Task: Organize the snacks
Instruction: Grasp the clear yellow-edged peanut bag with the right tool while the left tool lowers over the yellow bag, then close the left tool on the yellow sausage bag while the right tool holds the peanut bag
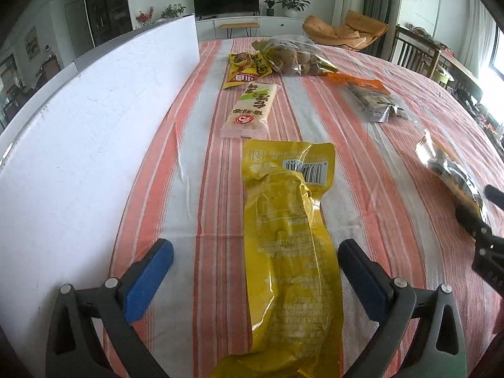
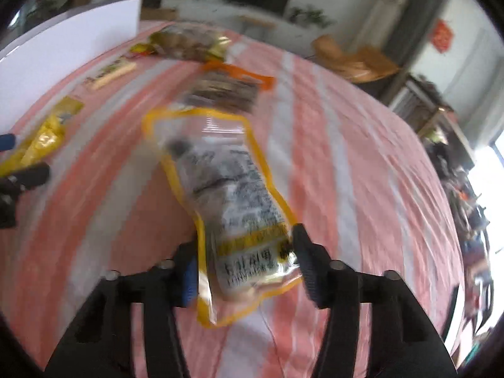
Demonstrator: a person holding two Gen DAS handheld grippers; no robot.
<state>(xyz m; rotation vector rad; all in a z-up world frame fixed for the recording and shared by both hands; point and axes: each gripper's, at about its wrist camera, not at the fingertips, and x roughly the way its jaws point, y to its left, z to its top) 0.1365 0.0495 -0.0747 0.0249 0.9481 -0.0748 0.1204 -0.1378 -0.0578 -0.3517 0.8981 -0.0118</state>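
1. White board [image 1: 94, 119] walls off the left edge; no passage there.
2. Yellow packet [image 1: 289, 252], cream bar [image 1: 250, 110] block the centre line.
3. Bare striped cloth [image 1: 195, 189] lane between board and packets.

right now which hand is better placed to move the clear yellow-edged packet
Right. The right gripper already has its jaws closed on the clear yellow-edged packet; the left gripper is open over the long yellow packet.

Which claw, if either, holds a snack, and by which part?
The right claw grips the clear yellow-edged pouch across its near end. The left claw is open around the yellow packet, holding nothing.
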